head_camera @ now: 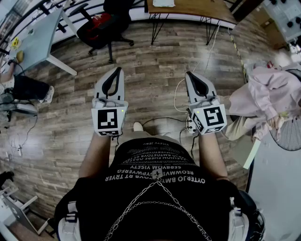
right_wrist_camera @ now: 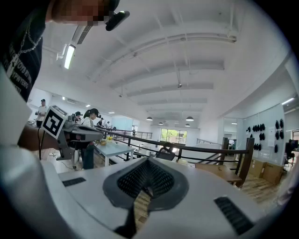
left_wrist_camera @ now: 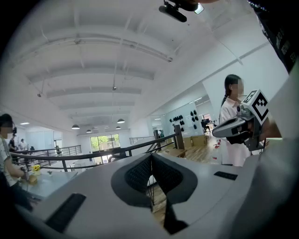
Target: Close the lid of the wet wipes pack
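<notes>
Nearest us is the black T-shirt (head_camera: 155, 188) w/ white lettering, a metal chain (head_camera: 157, 200) lying over it. Two bare forearms (head_camera: 96, 150) reach fwd from the T-shirt, each hand on a gripper held roughly level above the wood floor (head_camera: 150, 52). Ahead of the T-shirt's left side we hold the left gripper (head_camera: 116, 70). Its own view shows both jaws together, tips meeting, nothing btw them. Ahead of the T-shirt's other side is the right gripper (head_camera: 189, 74), same story: jaws fully together & empty, only floor showing through the gap below the pads. The 2 grippers sit side by side, well apart, tips pointing away from the T-shirt, marker cubes (head_camera: 109, 120) toward it. We find the wet wipes pack in no view, so we can't place it

Just beyond the T-shirt's hem, btw the grippers, a white shoe tip (head_camera: 137, 126) pokes out. A bit right of that, next to the right gripper's cube, a white power strip (head_camera: 190, 124) lies on the floor w/ a white cable (head_camera: 176, 96) looping away. Farther out from the T-shirt, past the left gripper's tips, stands a black office chair (head_camera: 101, 26) w/ sth red on the seat. Far left of the T-shirt is a pale table (head_camera: 37, 42) w/ a seated person (head_camera: 23, 87) by it. Far ahead & right is a wooden table (head_camera: 188, 7). Off to the T-shirt's right is a person in pink (head_camera: 268, 94)
</notes>
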Tool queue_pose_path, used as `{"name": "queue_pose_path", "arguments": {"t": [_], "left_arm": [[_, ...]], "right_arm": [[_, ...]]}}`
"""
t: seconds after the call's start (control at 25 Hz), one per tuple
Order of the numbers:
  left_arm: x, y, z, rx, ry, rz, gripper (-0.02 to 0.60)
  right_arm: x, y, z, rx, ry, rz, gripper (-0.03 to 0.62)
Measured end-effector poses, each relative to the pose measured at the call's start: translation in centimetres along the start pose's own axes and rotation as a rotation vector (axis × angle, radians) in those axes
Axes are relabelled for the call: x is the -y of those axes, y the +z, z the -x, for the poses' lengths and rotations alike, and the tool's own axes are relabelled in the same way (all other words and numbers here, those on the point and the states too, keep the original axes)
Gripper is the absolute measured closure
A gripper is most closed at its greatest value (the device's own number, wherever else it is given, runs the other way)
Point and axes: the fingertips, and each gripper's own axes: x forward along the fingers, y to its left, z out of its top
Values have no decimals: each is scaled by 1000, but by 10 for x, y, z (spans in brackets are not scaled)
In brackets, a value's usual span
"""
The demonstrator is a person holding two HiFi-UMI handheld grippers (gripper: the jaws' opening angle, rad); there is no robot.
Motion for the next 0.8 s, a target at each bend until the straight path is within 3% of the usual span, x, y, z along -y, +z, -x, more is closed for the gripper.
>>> {"name": "queue_pose_path", "arguments": {"t": [0.24,0.52,0.68,0.8], "left_arm": [[-39,-5,-10,15,-23,-28,554],[-46,-29,-25,-18,-90,-17,554],[-45,-40,-40,-37,-116,4,554],[-52,-45,-53,-55,-118,19,554]], "right_arm": [[-20,4,-31,-17,0,-29,580],[-16,4,-33,-48,-61,-17,577],[2,-10,-40,-77,-101,-43,499],[7,-24,-53,-96,-97,-73,481]]}}
